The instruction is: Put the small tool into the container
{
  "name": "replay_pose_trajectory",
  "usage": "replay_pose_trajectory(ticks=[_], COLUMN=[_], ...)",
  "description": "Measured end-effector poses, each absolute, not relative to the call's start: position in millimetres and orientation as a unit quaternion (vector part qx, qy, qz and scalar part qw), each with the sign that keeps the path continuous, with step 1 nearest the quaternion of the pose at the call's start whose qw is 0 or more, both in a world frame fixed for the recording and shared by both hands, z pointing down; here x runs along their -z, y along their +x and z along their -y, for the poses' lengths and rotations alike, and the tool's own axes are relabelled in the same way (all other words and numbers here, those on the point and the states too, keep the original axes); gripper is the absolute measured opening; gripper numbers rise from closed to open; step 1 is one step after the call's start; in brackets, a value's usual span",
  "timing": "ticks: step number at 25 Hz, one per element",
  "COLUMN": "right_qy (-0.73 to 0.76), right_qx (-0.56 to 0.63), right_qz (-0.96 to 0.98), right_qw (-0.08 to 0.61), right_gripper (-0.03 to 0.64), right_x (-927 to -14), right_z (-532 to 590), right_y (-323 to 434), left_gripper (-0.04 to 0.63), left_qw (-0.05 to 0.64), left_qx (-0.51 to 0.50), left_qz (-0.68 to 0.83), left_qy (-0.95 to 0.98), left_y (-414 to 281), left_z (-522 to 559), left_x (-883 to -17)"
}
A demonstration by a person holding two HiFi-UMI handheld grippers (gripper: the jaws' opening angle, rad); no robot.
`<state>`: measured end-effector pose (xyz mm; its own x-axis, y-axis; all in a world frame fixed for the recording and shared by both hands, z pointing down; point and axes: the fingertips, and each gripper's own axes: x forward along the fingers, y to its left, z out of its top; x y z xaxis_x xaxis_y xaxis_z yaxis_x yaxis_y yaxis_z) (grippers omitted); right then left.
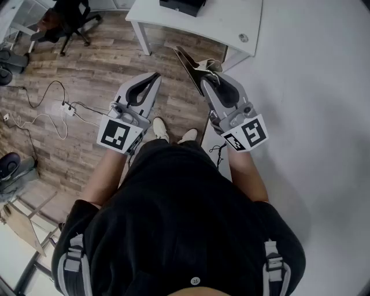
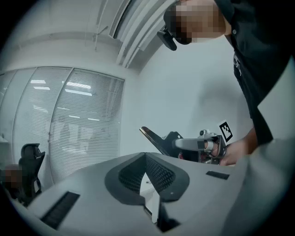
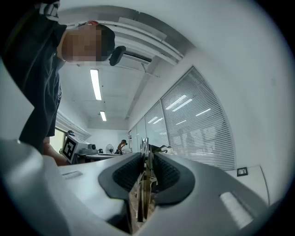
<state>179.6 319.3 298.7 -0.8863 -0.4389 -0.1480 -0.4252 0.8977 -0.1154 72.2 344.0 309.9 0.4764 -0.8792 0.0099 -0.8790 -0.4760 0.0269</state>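
Note:
My right gripper (image 1: 207, 80) is shut on the small tool (image 1: 189, 65), a slim dark metal hand tool that sticks out up and to the left past the jaws. In the right gripper view the tool (image 3: 144, 184) stands edge-on, clamped between the two black pads. My left gripper (image 1: 154, 77) is held beside it at about the same height, shut with nothing in it. From the left gripper view the tool (image 2: 154, 137) shows in the other gripper over to the right. No container is in view.
I stand on a wooden floor (image 1: 87, 69) beside a white wall (image 1: 312, 87). Ahead is a white table (image 1: 219, 23) with a black object (image 1: 182, 6) on it. An office chair (image 1: 66, 20) is at the far left. Cables and a power strip (image 1: 68, 108) lie on the floor.

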Motion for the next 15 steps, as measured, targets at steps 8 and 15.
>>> replay_pose_trajectory(ticks=[8, 15], right_qy=[-0.218, -0.23], right_qx=[0.033, 0.041], right_qz=[-0.972, -0.97], right_qw=[0.082, 0.064], right_gripper=[0.095, 0.095], right_x=[-296, -307], right_z=[-321, -316], right_y=[178, 179], left_gripper=[0.008, 0.008], left_qw=[0.014, 0.005], left_qx=[0.004, 0.002], left_qz=[0.512, 0.506], left_qy=[0.859, 0.863], left_y=[71, 72], left_z=[-343, -343], left_x=[-308, -308])
